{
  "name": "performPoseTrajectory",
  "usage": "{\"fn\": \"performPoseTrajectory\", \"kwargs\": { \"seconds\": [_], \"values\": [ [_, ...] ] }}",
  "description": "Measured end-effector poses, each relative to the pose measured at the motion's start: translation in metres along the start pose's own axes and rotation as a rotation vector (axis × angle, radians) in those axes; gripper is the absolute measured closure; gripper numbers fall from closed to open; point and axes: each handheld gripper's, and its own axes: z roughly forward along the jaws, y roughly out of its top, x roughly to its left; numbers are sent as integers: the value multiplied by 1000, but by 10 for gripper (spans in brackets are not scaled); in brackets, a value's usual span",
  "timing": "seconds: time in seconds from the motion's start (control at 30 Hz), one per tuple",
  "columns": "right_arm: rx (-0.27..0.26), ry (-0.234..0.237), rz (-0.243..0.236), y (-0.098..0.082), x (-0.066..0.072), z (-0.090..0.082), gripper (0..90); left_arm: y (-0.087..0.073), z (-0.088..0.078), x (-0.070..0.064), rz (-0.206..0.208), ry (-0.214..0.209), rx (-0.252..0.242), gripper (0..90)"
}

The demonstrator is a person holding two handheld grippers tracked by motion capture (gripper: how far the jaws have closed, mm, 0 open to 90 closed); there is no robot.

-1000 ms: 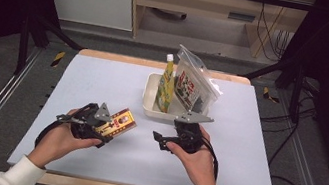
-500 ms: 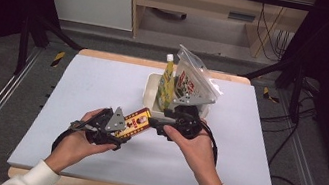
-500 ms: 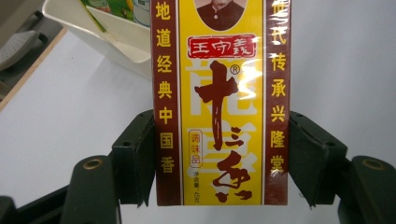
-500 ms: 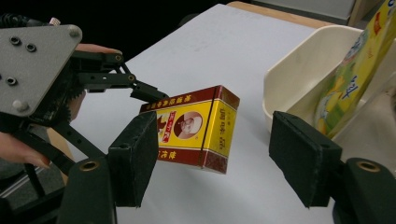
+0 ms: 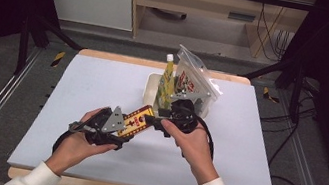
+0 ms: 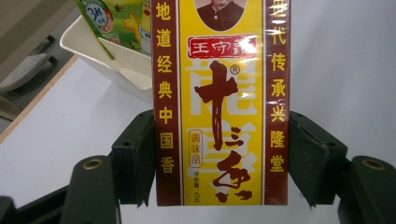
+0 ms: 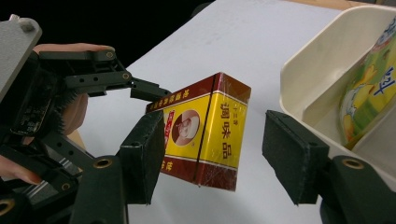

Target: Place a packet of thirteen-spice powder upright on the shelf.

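Note:
A yellow and dark red box (image 5: pixel 138 121) with Chinese print hangs above the white table, a little in front of the tray. My left gripper (image 5: pixel 127 126) is shut on its near end, and in the left gripper view both pads press the box (image 6: pixel 219 116) on its red side bands. My right gripper (image 5: pixel 152 116) comes from the tray side, and its jaws have just been closing. The far end of the box (image 7: pixel 205 135) sits between them. The left pad (image 7: pixel 142 158) is at the box, while a gap remains before the right pad (image 7: pixel 292 161).
A cream tray (image 5: pixel 150 87) stands at the back centre of the table. It holds a yellow-green bottle (image 5: pixel 167 80) with a white cap and a clear snack bag (image 5: pixel 196 80). The tray's rim (image 7: pixel 317 60) is just right of my right gripper's jaw. Both forearms enter from the near edge.
The left hand carried the box right toward the tray. The right gripper rose, swung left to the box's far end, and its jaws narrowed around it.

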Motion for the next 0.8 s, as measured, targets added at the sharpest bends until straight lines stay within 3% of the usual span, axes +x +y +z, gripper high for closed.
{"fn": "performPoseTrajectory", "kwargs": {
  "seconds": [0.57,0.8],
  "values": [
    [34,43,25,1,-2,7,499,7,-2,-2,21,7,-47,318],
    [27,86,88,0,-8,6,541,7,-1,-2,24,7,-48,318]
  ]
}}
